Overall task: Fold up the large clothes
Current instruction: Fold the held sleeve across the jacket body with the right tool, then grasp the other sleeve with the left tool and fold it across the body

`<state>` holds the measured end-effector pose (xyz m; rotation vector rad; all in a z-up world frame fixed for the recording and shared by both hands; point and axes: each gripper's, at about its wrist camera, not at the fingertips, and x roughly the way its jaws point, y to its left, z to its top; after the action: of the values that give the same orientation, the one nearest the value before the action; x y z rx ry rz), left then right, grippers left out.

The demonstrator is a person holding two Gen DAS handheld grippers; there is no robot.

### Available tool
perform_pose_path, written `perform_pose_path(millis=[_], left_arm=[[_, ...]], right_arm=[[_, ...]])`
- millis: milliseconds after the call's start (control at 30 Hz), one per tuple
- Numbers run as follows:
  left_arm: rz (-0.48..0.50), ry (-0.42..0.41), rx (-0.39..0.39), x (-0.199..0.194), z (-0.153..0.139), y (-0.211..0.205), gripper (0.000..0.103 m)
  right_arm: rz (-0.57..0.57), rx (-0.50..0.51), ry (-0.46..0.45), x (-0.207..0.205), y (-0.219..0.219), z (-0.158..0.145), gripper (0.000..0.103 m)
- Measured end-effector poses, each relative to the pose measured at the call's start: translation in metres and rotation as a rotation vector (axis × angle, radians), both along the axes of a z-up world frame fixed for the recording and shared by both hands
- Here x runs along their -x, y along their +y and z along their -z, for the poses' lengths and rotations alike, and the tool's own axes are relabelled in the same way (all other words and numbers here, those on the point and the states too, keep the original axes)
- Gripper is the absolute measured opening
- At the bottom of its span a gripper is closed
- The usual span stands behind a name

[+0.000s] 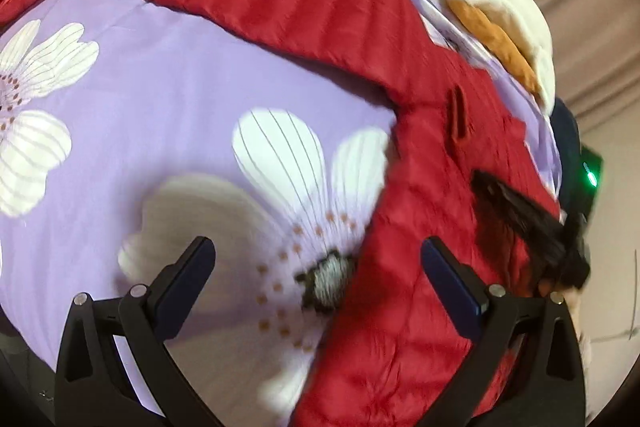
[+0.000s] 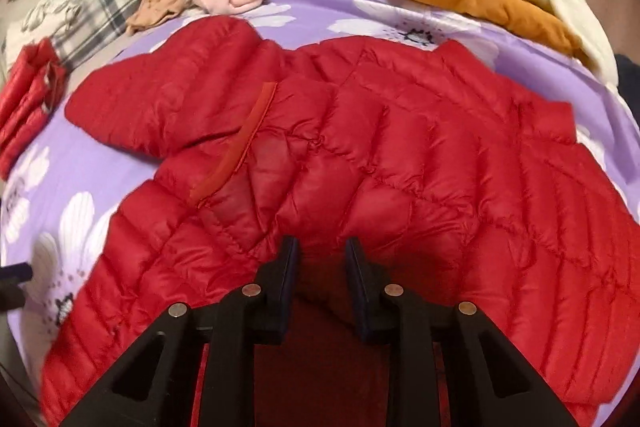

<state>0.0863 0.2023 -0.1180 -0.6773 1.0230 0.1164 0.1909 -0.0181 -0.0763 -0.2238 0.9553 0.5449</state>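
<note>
Your left hand-held gripper (image 1: 316, 267) hangs spread wide, empty, over the lilac bedspread (image 1: 160, 99); your right hand-held gripper (image 2: 322, 255) pinches the red jacket (image 2: 400, 155), lower centre of frame.

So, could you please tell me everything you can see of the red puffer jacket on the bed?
The red puffer jacket is quilted and shiny, nylon by its look. It lies spread flat on the purple floral bedspread, one sleeve stretched out sideways, with a slanted pocket welt on the body. The right gripper, jaws narrowly apart, pinches a fold of its fabric. The left gripper hangs open over its edge.
</note>
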Motion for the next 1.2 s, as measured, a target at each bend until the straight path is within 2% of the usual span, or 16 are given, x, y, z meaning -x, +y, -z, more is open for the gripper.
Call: perform_pose_path(millis=[100, 200, 267, 367, 433, 533, 600, 633, 733, 800, 967, 1067, 1167, 1200], left_arm=[[-0.028, -0.037, 0.068, -0.008, -0.002, 0.018, 0.103], [-0.077, -0.056, 0.11, -0.016, -0.001, 0.039, 0.103], [-0.103, -0.071, 0.149, -0.02, -0.002, 0.05, 0.103], [-0.149, -0.095, 0.216, -0.027, -0.002, 0.071, 0.103], [-0.192, -0.1, 0.268, -0.03, 0.001, 0.09, 0.103], [-0.21, -0.117, 0.359, -0.039, 0.009, 0.113, 0.103], [-0.226, -0.132, 0.481, -0.047, 0.023, 0.131, 0.103], [-0.248, -0.135, 0.523, -0.05, 0.029, 0.139, 0.103], [-0.302, -0.168, 0.573, -0.052, 0.037, 0.156, 0.103], [-0.333, -0.199, 0.6, -0.057, 0.038, 0.164, 0.103], [-0.393, -0.255, 0.645, -0.077, 0.039, 0.183, 0.103], [-0.456, -0.28, 0.632, -0.084, 0.04, 0.193, 0.103], [-0.529, -0.269, 0.6, -0.087, 0.04, 0.198, 0.102], [-0.557, -0.263, 0.586, -0.087, 0.039, 0.198, 0.099]], right_arm=[[0.015, -0.023, -0.076, 0.005, 0.003, -0.022, 0.028], [0.018, -0.116, -0.133, 0.005, 0.011, -0.034, 0.029], [0.033, -0.108, -0.118, -0.011, 0.016, -0.022, 0.029], [0.049, -0.025, -0.011, -0.034, 0.03, 0.02, 0.031], [0.043, -0.022, -0.025, -0.037, 0.036, 0.033, 0.031], [0.052, -0.042, -0.007, -0.042, 0.038, 0.024, 0.031], [0.054, -0.076, -0.003, -0.035, 0.031, 0.011, 0.031], [0.048, -0.119, -0.006, -0.029, 0.026, 0.003, 0.031], [0.056, -0.242, -0.014, -0.01, 0.003, -0.014, 0.033], [0.075, -0.307, -0.023, 0.004, -0.02, -0.021, 0.034], [0.139, -0.398, -0.005, 0.027, -0.07, -0.024, 0.034], [0.196, -0.439, -0.008, 0.039, -0.097, -0.025, 0.034], [0.238, -0.444, -0.019, 0.051, -0.118, -0.028, 0.034], [0.253, -0.449, -0.015, 0.053, -0.124, -0.029, 0.034]])
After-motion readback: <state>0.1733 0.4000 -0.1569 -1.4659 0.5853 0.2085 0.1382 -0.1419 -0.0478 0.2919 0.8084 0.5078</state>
